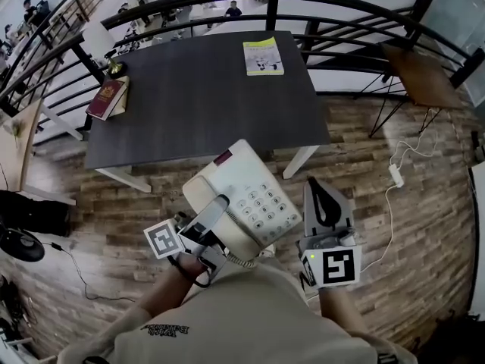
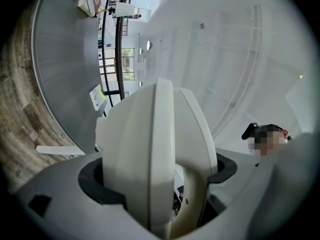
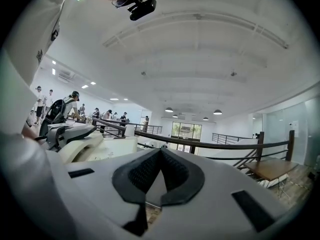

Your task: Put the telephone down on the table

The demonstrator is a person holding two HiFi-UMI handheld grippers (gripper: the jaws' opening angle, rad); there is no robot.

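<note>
A cream desk telephone with a keypad and a coiled cord hangs in the air over the wooden floor, short of the dark grey table. My left gripper is shut on its left side, over the handset. In the left gripper view the telephone's cream body fills the gap between the jaws, with the table beyond. My right gripper stands just to the right of the telephone, apart from it, shut with nothing in it. In the right gripper view its pads meet and the telephone shows at the left.
On the table lie a yellow booklet at the far side and a red book at the left edge. A black railing curves behind the table. A wooden chair stands at the right, and a white power strip with its cable lies on the floor.
</note>
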